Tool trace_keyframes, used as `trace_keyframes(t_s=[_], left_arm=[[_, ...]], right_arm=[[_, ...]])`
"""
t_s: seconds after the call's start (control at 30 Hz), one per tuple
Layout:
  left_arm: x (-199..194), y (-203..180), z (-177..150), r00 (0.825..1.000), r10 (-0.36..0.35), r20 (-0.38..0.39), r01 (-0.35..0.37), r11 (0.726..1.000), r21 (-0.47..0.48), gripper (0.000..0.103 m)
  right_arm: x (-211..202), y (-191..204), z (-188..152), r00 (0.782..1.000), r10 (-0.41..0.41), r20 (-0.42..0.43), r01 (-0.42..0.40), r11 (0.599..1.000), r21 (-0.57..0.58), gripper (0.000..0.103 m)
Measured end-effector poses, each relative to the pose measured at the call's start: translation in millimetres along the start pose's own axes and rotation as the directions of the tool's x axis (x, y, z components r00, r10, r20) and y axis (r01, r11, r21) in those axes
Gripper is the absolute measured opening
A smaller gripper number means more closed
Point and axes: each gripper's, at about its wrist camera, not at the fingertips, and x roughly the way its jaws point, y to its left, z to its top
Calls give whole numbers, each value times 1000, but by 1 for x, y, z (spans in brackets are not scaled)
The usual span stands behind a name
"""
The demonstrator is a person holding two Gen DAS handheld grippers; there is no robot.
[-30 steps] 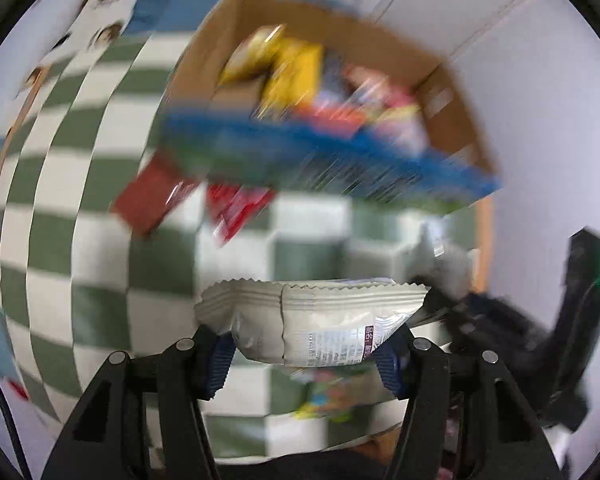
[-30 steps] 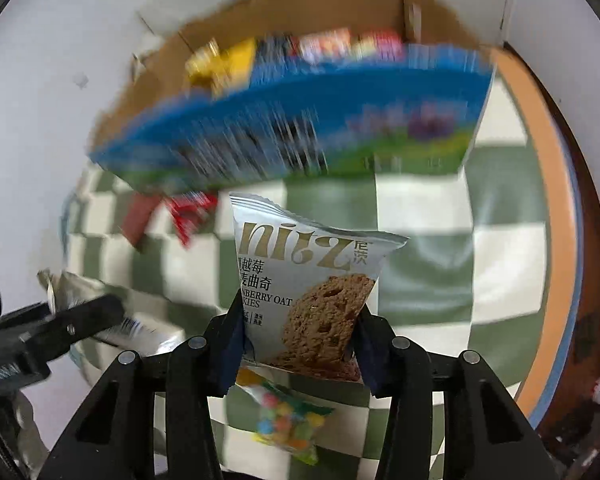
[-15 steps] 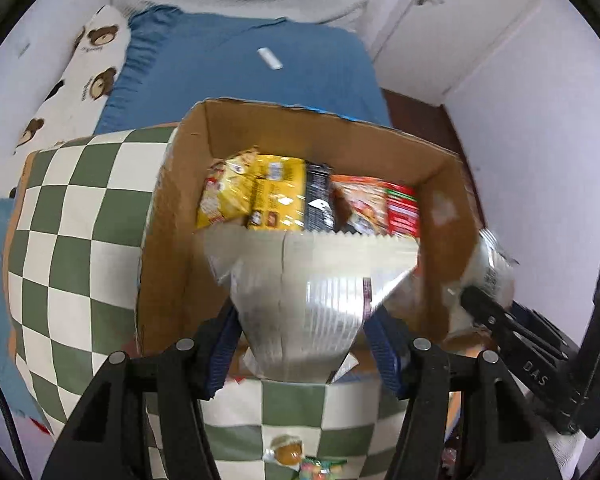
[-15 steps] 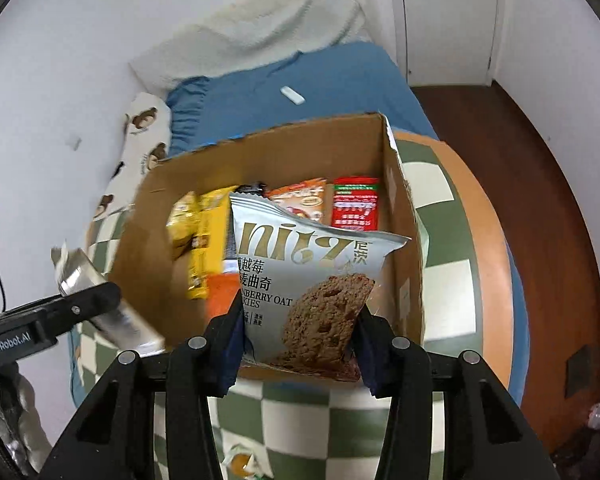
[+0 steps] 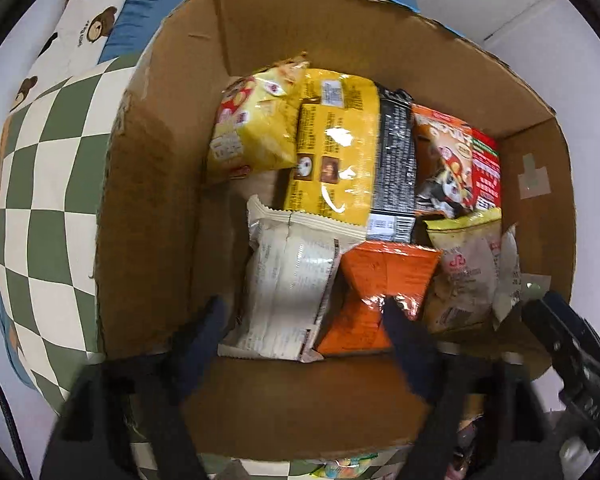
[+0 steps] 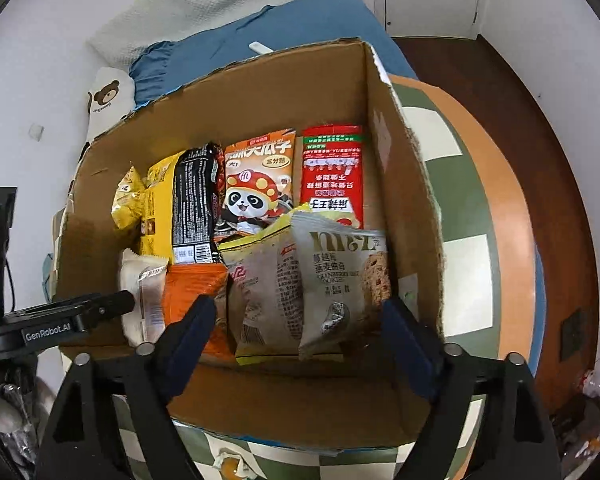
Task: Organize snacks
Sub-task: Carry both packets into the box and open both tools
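Note:
A cardboard box (image 5: 148,208) (image 6: 403,200) on the checked table holds several snack packs standing upright. In the left wrist view my left gripper (image 5: 303,316) is open over the box's near edge; the white pack (image 5: 288,280) it carried stands free in the box beside an orange pack (image 5: 379,288). In the right wrist view my right gripper (image 6: 296,320) is open; the silver oat cookie pack (image 6: 339,276) stands in the box by the right wall, next to a beige pack (image 6: 264,288). Each gripper shows at the edge of the other's view.
Behind in the box stand yellow packs (image 5: 331,148), a black pack (image 6: 192,208), a panda pack (image 6: 256,184) and a red pack (image 6: 331,172). The green-checked tablecloth (image 5: 40,200) (image 6: 463,216) surrounds the box. Small candies (image 6: 228,468) lie in front. A blue bed (image 6: 260,28) lies beyond.
Both grippers moved forward and down into the box and opened. The white pack and the oat cookie pack were let go and now stand among the other snacks.

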Motion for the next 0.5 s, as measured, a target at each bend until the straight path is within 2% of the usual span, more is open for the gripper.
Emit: trace_keyframes(t_s=[0.2, 0.3, 0.5], left_arm=[[-9, 2, -4, 999, 6, 37, -6, 1000, 0, 88], [-20, 1, -9, 996, 29, 81, -30, 999, 12, 88], [-48, -7, -34, 971, 78, 225, -92, 994, 53, 88]], right_arm=[[2, 11, -1, 1000, -21, 2, 21, 1000, -19, 93], [-6, 10, -2, 999, -27, 18, 28, 999, -24, 93], [-22, 19, -10, 996, -66, 63, 71, 995, -69, 93]])
